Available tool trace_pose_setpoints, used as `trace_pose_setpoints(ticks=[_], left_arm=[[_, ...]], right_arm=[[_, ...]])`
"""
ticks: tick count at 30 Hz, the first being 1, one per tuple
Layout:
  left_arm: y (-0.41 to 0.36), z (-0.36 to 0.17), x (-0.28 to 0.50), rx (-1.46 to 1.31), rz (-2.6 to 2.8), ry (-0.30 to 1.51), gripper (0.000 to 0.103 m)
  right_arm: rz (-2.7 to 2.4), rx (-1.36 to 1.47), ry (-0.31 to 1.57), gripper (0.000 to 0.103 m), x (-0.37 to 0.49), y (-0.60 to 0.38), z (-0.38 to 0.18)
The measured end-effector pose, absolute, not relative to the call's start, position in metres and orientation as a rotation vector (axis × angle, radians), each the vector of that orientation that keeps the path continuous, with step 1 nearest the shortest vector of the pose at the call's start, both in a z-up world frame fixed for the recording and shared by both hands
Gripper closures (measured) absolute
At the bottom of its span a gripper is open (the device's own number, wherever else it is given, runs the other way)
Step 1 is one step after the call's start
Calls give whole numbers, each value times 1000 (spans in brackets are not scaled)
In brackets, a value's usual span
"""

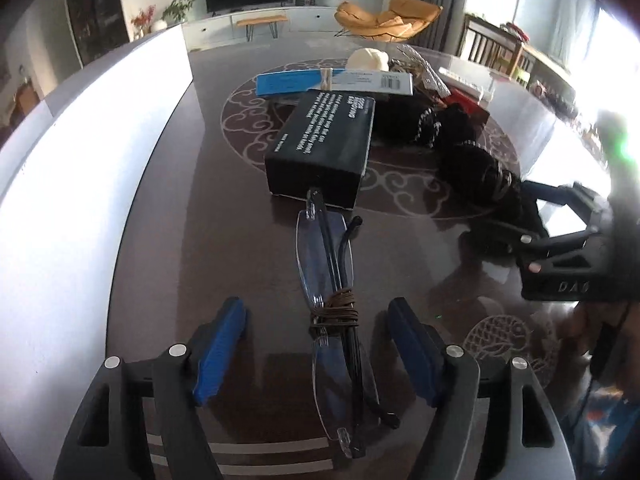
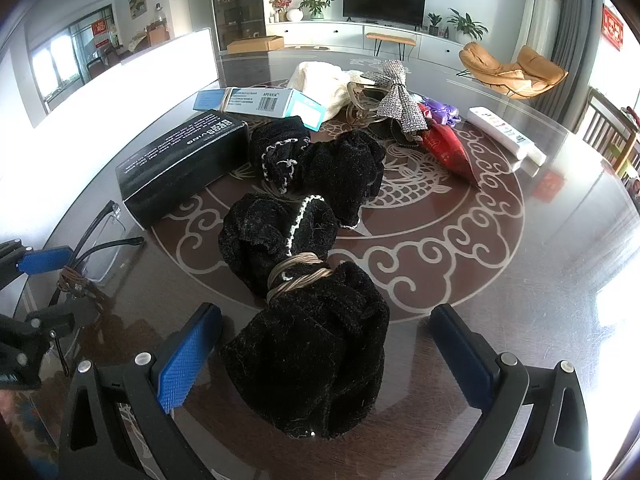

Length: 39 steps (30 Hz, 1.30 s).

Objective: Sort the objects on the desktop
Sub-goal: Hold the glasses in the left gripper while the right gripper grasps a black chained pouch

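Folded rimless glasses, bound with brown cord, lie on the dark table between the open fingers of my left gripper; they also show in the right wrist view. A black fuzzy cloth bundle tied with a tan band lies between the open fingers of my right gripper. A second black bundle lies behind it. A black box stands beyond the glasses, with a blue box behind it. The right gripper is seen at the right of the left wrist view.
A white cloth, a silver bow clip, a red pouch, a purple item and a white remote-like bar lie at the back. A white board stands along the table's left edge.
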State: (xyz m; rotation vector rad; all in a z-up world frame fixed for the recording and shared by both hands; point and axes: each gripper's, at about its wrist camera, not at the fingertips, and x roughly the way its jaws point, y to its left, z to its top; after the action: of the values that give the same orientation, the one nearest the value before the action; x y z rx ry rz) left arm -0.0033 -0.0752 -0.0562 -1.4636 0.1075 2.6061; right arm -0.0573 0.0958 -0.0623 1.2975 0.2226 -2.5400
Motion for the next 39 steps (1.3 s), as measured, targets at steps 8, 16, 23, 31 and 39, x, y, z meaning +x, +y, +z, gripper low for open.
trace_pose_setpoints(ticks=[8, 16, 23, 31, 39], left_arm=[[-69, -62, -9, -1473, 2616, 126, 7], [-69, -65, -5, -1444, 2640, 118, 0], [-69, -65, -2, -1424, 2653, 112, 0], [-68, -65, 1, -1468, 2672, 89, 0], [-67, -66, 5, -1467, 2721, 58, 0]], right_arm=[[-2540, 1297, 223, 0, -57, 96, -63], [-2540, 1297, 223, 0, -57, 96, -63], [-2539, 1297, 223, 0, -57, 96, -63], [-2539, 1297, 223, 0, -56, 95, -64], [-2513, 1320, 242, 0, -59, 95, -62]])
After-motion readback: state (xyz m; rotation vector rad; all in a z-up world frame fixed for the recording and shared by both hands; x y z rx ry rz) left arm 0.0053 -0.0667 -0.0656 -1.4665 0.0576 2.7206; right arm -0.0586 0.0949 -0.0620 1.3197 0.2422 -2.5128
